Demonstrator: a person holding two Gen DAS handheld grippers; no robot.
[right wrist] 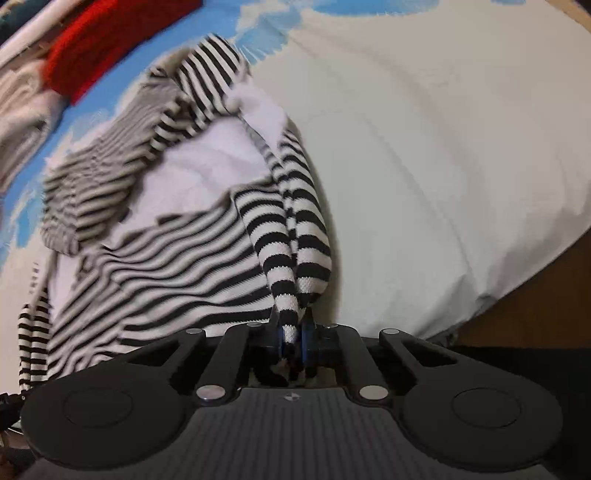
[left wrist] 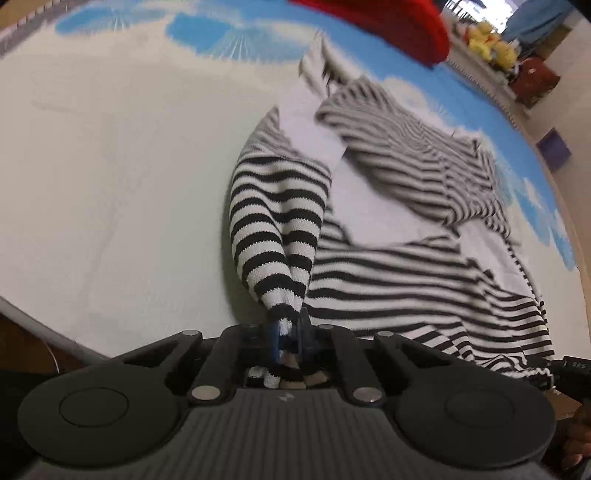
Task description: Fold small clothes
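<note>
A black-and-white striped knit garment (left wrist: pixel 388 280) lies rumpled on a white bed sheet (left wrist: pixel 110 166), with white inner fabric showing in its middle. My left gripper (left wrist: pixel 288 328) is shut on a bunched striped edge and lifts it off the sheet. In the right wrist view the same striped garment (right wrist: pixel 166 258) spreads to the left. My right gripper (right wrist: pixel 291 328) is shut on another bunched striped edge, held just above the sheet (right wrist: pixel 424 147).
A red knit item (left wrist: pixel 399 26) lies at the far side on blue-and-white patterned bedding (left wrist: pixel 207 29); it also shows in the right wrist view (right wrist: pixel 103 40), beside a pale garment (right wrist: pixel 22 107). Yellow objects (left wrist: pixel 491 44) sit on a ledge beyond. The bed edge (right wrist: pixel 491 295) drops off to the right.
</note>
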